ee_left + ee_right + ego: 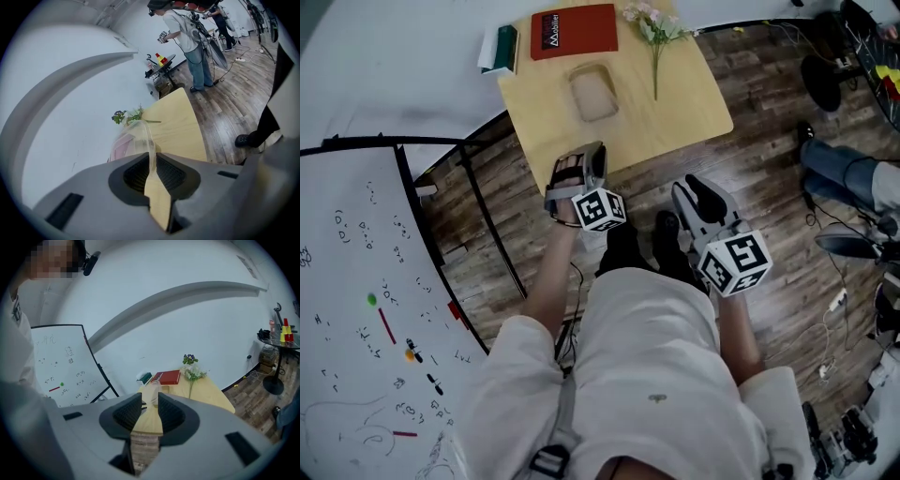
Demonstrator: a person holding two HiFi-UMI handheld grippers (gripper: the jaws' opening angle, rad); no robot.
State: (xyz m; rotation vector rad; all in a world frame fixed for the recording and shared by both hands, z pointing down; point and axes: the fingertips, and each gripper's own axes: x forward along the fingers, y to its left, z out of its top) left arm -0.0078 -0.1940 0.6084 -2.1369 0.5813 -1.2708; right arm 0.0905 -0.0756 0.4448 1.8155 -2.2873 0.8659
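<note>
The left gripper [578,157] hovers over the near edge of the desk [675,108], its jaws only a little apart and empty. The clear container [593,92] lies ahead on the desk, apart from it. The right gripper [697,192], also slightly parted and empty, hangs over the floor beside the desk.

The table [684,112] is seen steeply from above in the head view, lying far ahead. It is viewed low and close along the left tongs [151,157], and from farther back along the right tongs [149,401]. Its flowers [191,371] are shared by all three views.
</note>
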